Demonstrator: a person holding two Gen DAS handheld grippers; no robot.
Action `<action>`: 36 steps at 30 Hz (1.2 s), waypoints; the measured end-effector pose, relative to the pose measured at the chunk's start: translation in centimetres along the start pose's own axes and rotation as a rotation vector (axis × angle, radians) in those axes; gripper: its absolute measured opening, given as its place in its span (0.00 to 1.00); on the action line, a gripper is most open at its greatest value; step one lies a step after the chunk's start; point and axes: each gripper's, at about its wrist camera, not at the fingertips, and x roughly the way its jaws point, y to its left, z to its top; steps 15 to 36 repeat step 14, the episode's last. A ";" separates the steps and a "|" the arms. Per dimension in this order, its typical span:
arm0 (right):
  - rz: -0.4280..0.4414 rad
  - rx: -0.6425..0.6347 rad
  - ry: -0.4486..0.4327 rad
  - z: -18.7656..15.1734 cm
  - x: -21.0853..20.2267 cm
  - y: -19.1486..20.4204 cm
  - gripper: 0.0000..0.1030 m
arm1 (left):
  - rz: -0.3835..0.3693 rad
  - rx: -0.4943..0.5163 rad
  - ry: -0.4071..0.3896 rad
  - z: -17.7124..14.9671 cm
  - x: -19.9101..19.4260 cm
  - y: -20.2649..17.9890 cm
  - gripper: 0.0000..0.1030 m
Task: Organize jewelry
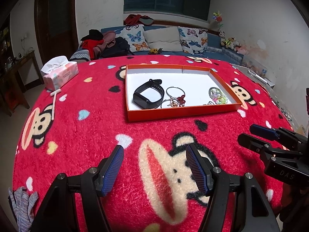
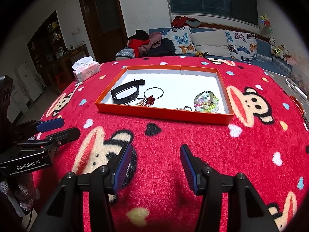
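Observation:
An orange tray [image 1: 181, 112] [image 2: 164, 114] with a white floor sits on the red monkey-print blanket. Inside lie a black wristband [image 1: 148, 96] [image 2: 125, 93], thin hoop earrings with red charms [image 1: 176, 96] [image 2: 152, 96], a heap of beaded bracelets [image 1: 218, 96] [image 2: 207, 102] and small rings [image 2: 185, 108]. My left gripper [image 1: 154, 147] hovers open over the blanket, well short of the tray, with nothing between its fingers. My right gripper [image 2: 155, 147] is likewise open and empty, level with it; it also shows at the right edge of the left wrist view [image 1: 249, 133].
A tissue pack [image 1: 59, 73] [image 2: 86, 68] and a white stick [image 1: 54, 106] lie at the far left of the blanket. A knitted glove [image 1: 23, 206] sits at the near left corner. A sofa with cushions [image 1: 164, 38] stands behind the table.

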 end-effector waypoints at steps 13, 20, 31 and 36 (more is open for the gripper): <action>-0.001 -0.002 0.000 -0.2 0.1 0.1 0.56 | 0.036 -0.027 -0.033 -0.2 -0.4 1.0 0.69; 0.000 -0.001 0.001 -0.2 0.1 0.1 0.56 | 0.036 -0.029 -0.036 -0.1 -0.4 1.0 0.69; 0.000 -0.001 0.001 -0.2 0.1 0.1 0.56 | 0.036 -0.029 -0.036 -0.1 -0.4 1.0 0.69; 0.000 -0.001 0.001 -0.2 0.1 0.1 0.56 | 0.036 -0.029 -0.036 -0.1 -0.4 1.0 0.69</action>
